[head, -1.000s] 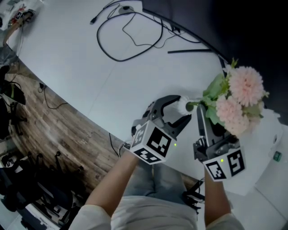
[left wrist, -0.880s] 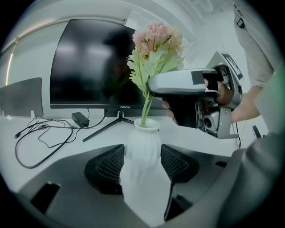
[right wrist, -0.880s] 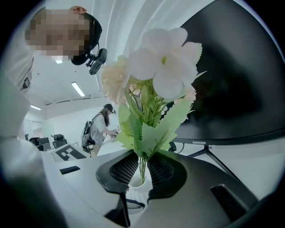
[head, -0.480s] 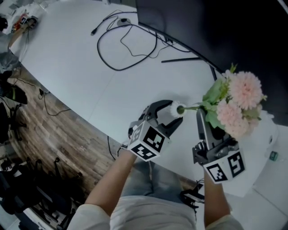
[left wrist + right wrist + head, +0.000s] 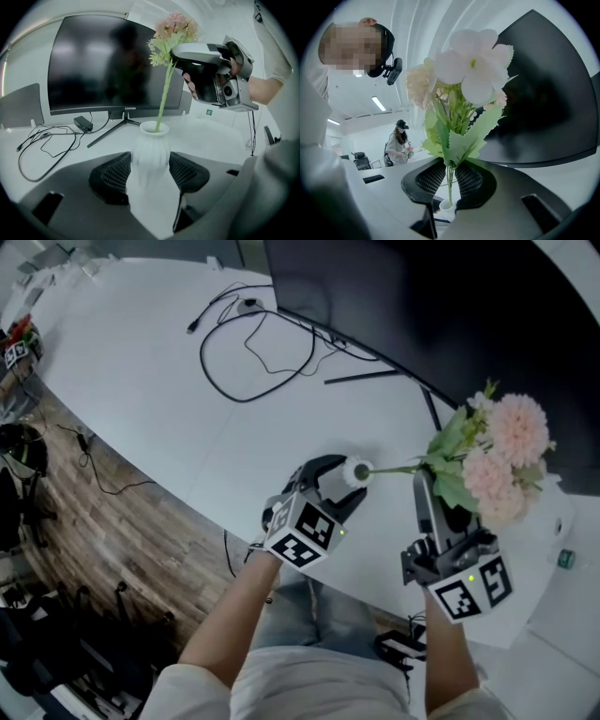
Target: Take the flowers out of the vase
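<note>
A white ribbed vase stands on the white table, and my left gripper is shut on its body. One thin green stem still reaches into the vase mouth. The pink flowers with green leaves are up and to the right of the vase. My right gripper is shut on the stems just under the leaves. The left gripper view shows it high above the vase.
A large dark monitor stands behind the vase on a splayed stand. Black cables and a power brick lie at the far left of the table. Wooden floor lies beyond the table's near edge. A person stands far off.
My right gripper has risen with the flowers, and more bare stem shows between the vase mouth and the leaves. The left gripper has kept its hold on the vase.
</note>
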A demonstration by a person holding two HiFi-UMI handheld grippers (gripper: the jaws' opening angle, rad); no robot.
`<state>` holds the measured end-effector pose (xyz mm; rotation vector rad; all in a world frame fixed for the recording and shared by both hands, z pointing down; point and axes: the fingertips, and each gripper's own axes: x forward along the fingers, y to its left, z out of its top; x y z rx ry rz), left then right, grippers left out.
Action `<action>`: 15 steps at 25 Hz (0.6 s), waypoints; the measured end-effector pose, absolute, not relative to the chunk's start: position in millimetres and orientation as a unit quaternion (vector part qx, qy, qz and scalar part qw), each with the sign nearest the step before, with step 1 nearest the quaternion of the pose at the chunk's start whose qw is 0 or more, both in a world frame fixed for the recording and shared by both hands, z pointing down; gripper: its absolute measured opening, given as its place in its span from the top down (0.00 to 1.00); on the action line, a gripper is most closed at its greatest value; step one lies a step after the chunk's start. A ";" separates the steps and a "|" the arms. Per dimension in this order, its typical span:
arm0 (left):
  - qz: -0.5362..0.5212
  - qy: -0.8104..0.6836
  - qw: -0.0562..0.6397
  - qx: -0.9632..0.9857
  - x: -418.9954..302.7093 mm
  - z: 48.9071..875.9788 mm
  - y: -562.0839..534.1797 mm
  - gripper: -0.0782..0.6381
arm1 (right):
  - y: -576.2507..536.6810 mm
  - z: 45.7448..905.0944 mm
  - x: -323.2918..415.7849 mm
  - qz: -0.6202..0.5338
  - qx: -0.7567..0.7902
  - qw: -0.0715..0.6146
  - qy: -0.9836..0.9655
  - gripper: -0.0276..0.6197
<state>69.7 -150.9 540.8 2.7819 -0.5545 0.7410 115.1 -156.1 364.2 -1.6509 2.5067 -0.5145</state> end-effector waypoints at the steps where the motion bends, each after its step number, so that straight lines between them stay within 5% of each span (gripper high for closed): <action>1: 0.252 -0.188 0.104 0.944 70.6 539.2 -150.7 0.53 | -155.0 359.1 117.4 -0.168 -0.543 0.051 0.822 0.83; 15: 0.249 -0.190 0.105 0.944 69.1 541.5 -151.5 0.53 | -135.5 342.6 137.1 -0.157 -0.558 0.057 0.813 0.83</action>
